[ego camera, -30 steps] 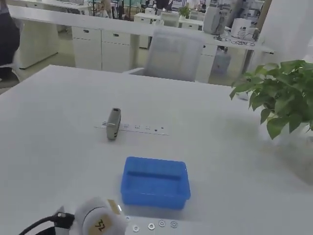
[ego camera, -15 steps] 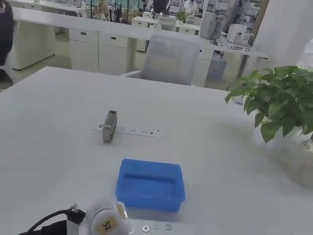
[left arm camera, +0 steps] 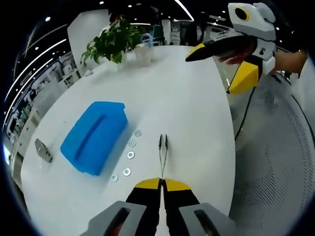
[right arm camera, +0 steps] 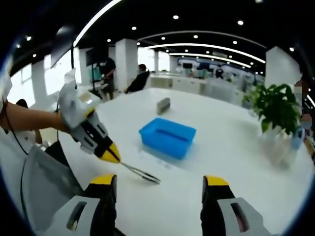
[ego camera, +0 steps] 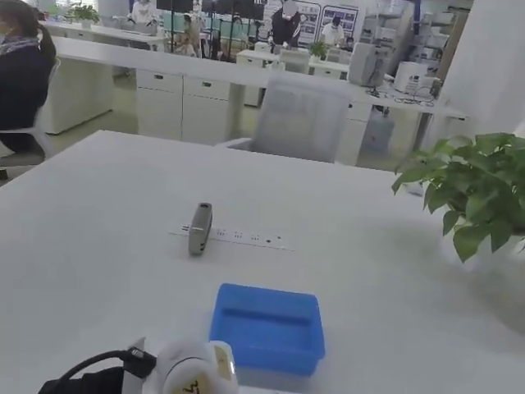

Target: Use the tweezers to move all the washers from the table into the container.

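- Left gripper clamps tweezers — long axis straight ahead, tips beside washers (a loose row).
- Right gripper gapes wide.
- Container just beyond washers; open table ahead.

The head camera has tipped upward, so the blue container sits lower in the picture and more of the office behind it shows. Along the bottom edge, the left gripper has edged rightward, nearer the container's near-left corner.
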The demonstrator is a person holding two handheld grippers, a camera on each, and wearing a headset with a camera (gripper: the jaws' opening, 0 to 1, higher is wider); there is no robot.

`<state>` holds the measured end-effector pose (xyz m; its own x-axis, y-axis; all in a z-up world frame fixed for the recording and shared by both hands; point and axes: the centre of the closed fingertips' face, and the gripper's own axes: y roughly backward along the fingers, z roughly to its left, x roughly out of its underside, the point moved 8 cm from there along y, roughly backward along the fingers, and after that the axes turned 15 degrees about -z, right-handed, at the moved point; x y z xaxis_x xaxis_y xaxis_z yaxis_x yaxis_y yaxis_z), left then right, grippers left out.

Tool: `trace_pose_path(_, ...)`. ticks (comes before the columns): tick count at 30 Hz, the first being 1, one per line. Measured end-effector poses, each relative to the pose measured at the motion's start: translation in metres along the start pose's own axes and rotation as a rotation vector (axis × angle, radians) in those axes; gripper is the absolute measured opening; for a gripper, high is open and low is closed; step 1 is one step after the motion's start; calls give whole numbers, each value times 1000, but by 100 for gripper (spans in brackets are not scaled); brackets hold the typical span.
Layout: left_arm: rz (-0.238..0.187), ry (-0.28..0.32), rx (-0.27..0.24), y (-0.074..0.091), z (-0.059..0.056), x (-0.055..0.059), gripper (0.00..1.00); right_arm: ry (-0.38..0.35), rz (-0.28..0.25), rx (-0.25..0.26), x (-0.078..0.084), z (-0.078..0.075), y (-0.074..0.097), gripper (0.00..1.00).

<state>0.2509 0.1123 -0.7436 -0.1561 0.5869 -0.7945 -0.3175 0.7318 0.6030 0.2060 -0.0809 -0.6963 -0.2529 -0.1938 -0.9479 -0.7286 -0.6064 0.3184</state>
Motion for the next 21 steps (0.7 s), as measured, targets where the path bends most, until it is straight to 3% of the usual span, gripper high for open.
trace_pose_path(3, -17, -18, 5, 9, -3, -11, 0, 33, 31, -90, 1, 9, -9, 56)
trace_pose_path(5, -34, -39, 10, 14, -6, -19, 0, 75, 80, -193, 5, 16, -19, 50)
trace_pose_path(7, -39, -56, 17, 18, -8, -24, 0, 92, 114, -255, 9, 19, -28, 44)
trace_pose_path(11, -21, -150, 51, 23, -10, -34, 0, 195, 171, -332, 17, 26, -50, 36)
trace_pose_path(15, -24, -150, 69, 26, -12, -44, 0, 205, 176, -392, 15, 36, -69, 31)
trace_pose_path(18, -17, -163, 83, 28, -12, -46, 0, 283, 207, -452, 16, 42, -83, 26)
trace_pose_path(21, -16, -171, 103, 27, -11, -47, 0, 297, 198, -487, 14, 49, -93, 21)
